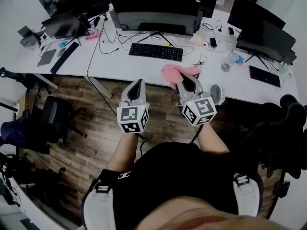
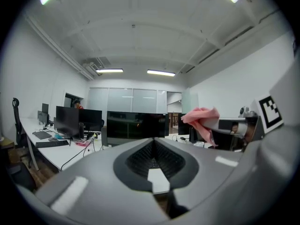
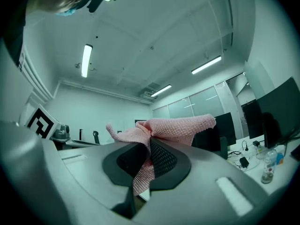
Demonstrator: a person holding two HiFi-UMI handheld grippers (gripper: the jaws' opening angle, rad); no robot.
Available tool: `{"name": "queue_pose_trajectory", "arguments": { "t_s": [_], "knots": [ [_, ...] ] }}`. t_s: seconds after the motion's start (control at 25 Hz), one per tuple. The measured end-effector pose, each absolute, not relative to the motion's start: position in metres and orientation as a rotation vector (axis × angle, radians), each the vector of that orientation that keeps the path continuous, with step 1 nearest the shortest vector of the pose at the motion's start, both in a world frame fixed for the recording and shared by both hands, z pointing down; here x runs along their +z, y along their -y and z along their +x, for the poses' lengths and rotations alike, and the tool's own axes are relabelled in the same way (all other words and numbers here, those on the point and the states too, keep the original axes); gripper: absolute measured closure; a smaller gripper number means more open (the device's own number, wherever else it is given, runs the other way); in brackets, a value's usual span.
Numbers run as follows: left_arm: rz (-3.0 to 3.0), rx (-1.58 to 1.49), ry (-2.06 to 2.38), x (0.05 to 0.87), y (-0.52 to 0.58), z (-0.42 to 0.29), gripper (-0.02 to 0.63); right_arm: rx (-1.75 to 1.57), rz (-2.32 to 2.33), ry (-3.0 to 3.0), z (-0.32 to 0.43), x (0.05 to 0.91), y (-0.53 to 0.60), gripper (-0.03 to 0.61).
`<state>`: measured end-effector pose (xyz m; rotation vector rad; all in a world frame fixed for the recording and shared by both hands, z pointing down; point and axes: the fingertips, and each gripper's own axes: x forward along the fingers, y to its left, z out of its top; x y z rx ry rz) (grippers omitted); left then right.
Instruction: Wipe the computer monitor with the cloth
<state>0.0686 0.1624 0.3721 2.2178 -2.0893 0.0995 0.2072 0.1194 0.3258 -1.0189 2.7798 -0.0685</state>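
Our right gripper has its fingers pinched on the pink cloth, which bunches past their tips; our left gripper's fingers are closed on nothing; the monitor stands on the counter, well beyond both.

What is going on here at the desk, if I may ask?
A person at the white desk holds a claw in each hand. The right claw is shut on a pink cloth, over the desk's near edge. The left claw is shut and empty beside it. The cloth has not reached the wide dark monitor ahead.
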Motion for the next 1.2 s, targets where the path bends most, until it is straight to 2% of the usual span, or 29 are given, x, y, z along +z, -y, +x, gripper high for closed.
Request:
{"name": "queue_pose_trajectory", "arguments": {
  "t_s": [0.76, 1.2],
  "knots": [
    [2.165, 0.062, 2.118, 0.407, -0.202, -0.008, 0.563, 0.03, -1.144, -2.722, 0.168, 0.324, -0.132, 0.565],
    [2.143, 0.053, 2.128, 0.414, -0.109, -0.022, 0.563, -0.002, -1.133, -2.699, 0.154, 0.336, -0.023, 0.565]
  ]
}}
